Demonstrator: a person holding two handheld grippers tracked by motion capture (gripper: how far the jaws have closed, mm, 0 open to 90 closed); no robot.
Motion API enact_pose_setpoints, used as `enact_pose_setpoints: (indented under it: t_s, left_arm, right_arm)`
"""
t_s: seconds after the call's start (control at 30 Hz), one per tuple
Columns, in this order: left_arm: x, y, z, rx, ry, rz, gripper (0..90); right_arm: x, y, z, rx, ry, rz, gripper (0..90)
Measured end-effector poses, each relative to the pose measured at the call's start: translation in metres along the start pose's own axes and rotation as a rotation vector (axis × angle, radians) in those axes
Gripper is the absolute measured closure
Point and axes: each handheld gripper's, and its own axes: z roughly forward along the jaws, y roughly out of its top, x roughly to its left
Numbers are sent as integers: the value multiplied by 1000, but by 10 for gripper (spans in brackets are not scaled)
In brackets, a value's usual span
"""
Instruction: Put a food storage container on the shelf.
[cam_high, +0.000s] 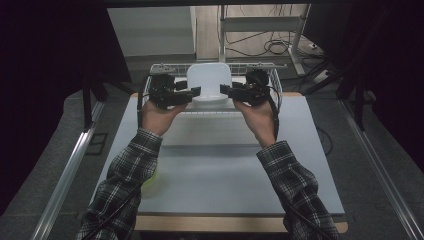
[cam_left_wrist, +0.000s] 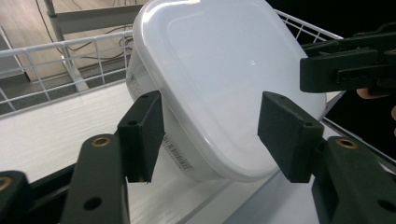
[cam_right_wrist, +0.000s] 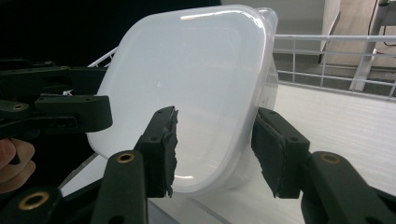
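A white lidded plastic container (cam_high: 209, 82) stands tilted on its side in a white wire basket (cam_high: 274, 80) at the far end of the table. My left gripper (cam_high: 195, 91) comes at it from the left and my right gripper (cam_high: 224, 89) from the right. In the left gripper view, the left gripper (cam_left_wrist: 212, 126) is open and its jaws straddle the lower corner of the container (cam_left_wrist: 219, 60) without pressing on it. In the right gripper view, the right gripper (cam_right_wrist: 215, 140) is open too, with the rim of the container (cam_right_wrist: 196, 79) between its pads.
The basket floor (cam_left_wrist: 60, 135) beside the container is bare and its wire walls (cam_right_wrist: 327, 46) stand close behind. A yellow-green object (cam_high: 152, 177) lies by the left sleeve on the grey table (cam_high: 225, 170). A metal stand (cam_high: 260, 25) and floor cables lie beyond.
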Motion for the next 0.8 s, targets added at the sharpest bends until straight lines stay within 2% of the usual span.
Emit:
enact_pose_setpoints:
  t_s: [0.13, 0.17, 0.3, 0.5, 0.8]
  left_arm:
    - [2, -1, 1, -9, -4, -2, 371]
    - [4, -2, 3, -20, -9, -15, 346]
    - [7, -4, 5, -27, -37, -26, 326]
    - [8, -3, 8, -39, -50, -16, 310]
    - [6, 0, 5, -49, -48, 6, 282]
  right_arm:
    - [-1, 0, 0, 0, 3, 2, 498]
    - [-1, 0, 1, -1, 6, 8, 495]
    - [-2, 0, 2, -5, 5, 11, 479]
    - [-3, 0, 3, -10, -2, 15, 453]
    - [-3, 2, 3, -26, -11, 7, 413]
